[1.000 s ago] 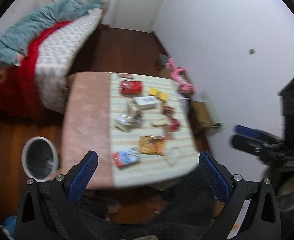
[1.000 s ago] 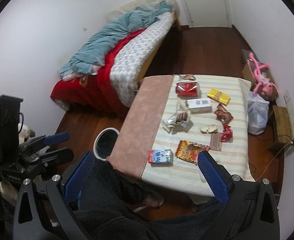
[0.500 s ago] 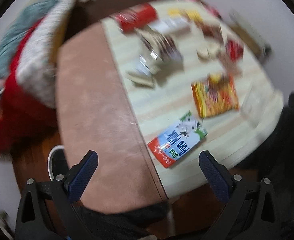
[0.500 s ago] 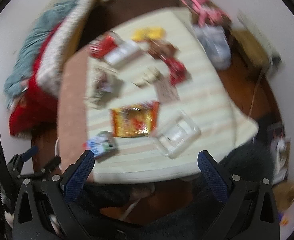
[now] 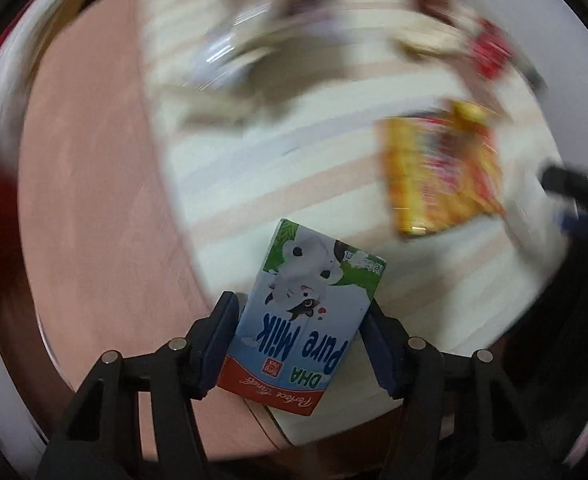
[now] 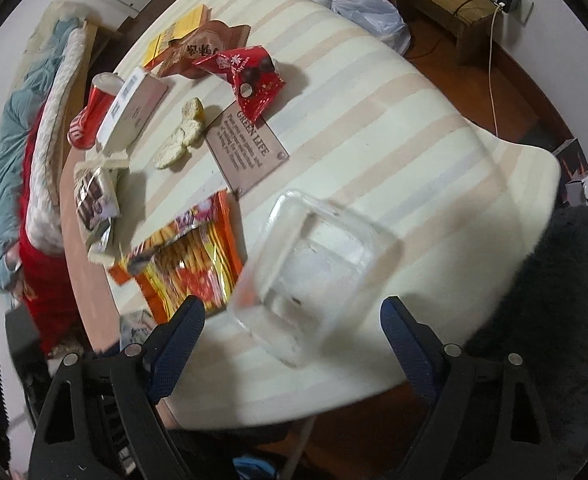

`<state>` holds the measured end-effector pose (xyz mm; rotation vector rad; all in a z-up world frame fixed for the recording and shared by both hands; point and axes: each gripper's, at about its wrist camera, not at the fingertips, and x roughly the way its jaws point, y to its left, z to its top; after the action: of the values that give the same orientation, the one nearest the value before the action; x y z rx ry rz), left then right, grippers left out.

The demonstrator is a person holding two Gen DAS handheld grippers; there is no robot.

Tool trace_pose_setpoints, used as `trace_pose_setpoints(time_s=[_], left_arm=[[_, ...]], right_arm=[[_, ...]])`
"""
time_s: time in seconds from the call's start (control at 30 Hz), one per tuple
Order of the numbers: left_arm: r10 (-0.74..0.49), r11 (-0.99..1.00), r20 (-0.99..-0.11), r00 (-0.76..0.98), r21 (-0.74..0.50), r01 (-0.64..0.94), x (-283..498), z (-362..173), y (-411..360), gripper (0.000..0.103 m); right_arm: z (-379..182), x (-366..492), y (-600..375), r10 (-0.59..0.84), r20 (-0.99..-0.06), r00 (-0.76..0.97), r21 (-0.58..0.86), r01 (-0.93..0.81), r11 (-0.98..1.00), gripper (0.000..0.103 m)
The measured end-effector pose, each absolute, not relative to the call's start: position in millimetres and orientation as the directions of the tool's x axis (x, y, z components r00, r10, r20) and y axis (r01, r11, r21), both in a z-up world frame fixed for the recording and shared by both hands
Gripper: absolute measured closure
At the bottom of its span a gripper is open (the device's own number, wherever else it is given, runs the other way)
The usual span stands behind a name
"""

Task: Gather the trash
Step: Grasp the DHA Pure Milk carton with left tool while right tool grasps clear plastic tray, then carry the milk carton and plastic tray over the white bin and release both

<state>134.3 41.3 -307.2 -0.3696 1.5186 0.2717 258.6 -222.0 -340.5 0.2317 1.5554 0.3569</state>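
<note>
My left gripper (image 5: 300, 320) is shut on a blue and white Pure Milk carton (image 5: 308, 320), its blue fingers (image 5: 222, 330) pressed on both sides, at the near edge of the striped table (image 5: 286, 168). An orange snack bag (image 5: 438, 168) lies to its right. My right gripper (image 6: 292, 320) is open, with a clear plastic tray (image 6: 314, 268) just ahead of its fingers. The orange snack bag (image 6: 190, 260) lies left of the tray in the right wrist view.
Farther on the striped table (image 6: 394, 128) lie a brown card (image 6: 246, 144), a red wrapper (image 6: 250, 76), biscuits (image 6: 182, 132), a white box (image 6: 134, 108), a red can (image 6: 90, 116) and a yellow box (image 6: 178, 32). A white plastic bag (image 6: 366, 12) sits on the floor beyond.
Both grippers dropped toward the table. My left gripper closed on the milk carton. My right gripper came down in front of the clear tray and stayed open.
</note>
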Motion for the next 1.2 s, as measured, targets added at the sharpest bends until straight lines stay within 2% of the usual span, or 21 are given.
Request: trace_pose_setpoints(time_s=[0.13, 0.17, 0.2, 0.27, 0.47, 0.57, 0.73, 0.77, 0.83, 0.93, 1.2], left_arm=[[-0.073, 0.808, -0.995, 0.074, -0.102, -0.581, 114, -305, 63, 0.046], [-0.076, 0.791, -0.993, 0.088, -0.114, -0.601, 111, -304, 66, 0.046], [-0.076, 0.789, -0.993, 0.094, -0.117, -0.603, 109, -304, 67, 0.045], [-0.071, 0.806, -0.993, 0.091, -0.111, -0.582, 108, -304, 67, 0.044], [-0.004, 0.861, -0.998, 0.061, -0.035, -0.507, 108, -298, 56, 0.044], [0.029, 0.87, -0.998, 0.057, -0.003, -0.492, 108, -297, 50, 0.044], [0.037, 0.869, -0.997, 0.072, -0.003, -0.495, 100, -298, 38, 0.045], [0.043, 0.87, -0.996, 0.083, -0.004, -0.493, 97, -296, 38, 0.051], [0.079, 0.87, -0.993, 0.086, 0.027, -0.491, 103, -301, 17, 0.052], [0.112, 0.865, -0.989, 0.094, 0.05, -0.499, 98, -299, 8, 0.053], [0.219, 0.83, -0.958, 0.184, 0.084, -0.551, 72, -257, -7, 0.053]], right_arm=[[-348, 266, -201, 0.345, -0.939, -0.006, 0.344, -0.102, 0.934, 0.013], [-350, 267, -197, 0.337, -0.942, -0.008, 0.335, -0.112, 0.935, 0.02], [-353, 267, -189, 0.314, -0.949, -0.016, 0.313, -0.136, 0.94, 0.035], [-354, 265, -182, 0.276, -0.961, -0.021, 0.275, -0.187, 0.943, 0.038], [-350, 256, -172, 0.145, -0.988, -0.06, 0.157, -0.379, 0.912, 0.037], [-344, 255, -176, 0.155, -0.987, -0.042, 0.159, -0.362, 0.919, 0.021], [-346, 262, -176, 0.187, -0.982, -0.022, 0.184, -0.307, 0.934, 0.02], [-346, 264, -175, 0.186, -0.982, -0.019, 0.182, -0.307, 0.934, 0.021], [-348, 263, -168, 0.178, -0.984, 0.004, 0.168, -0.311, 0.935, 0.026], [-344, 260, -175, 0.147, -0.988, 0.038, 0.126, -0.33, 0.935, 0.042], [-329, 225, -162, 0.139, -0.986, 0.094, 0.091, -0.394, 0.915, 0.043]])
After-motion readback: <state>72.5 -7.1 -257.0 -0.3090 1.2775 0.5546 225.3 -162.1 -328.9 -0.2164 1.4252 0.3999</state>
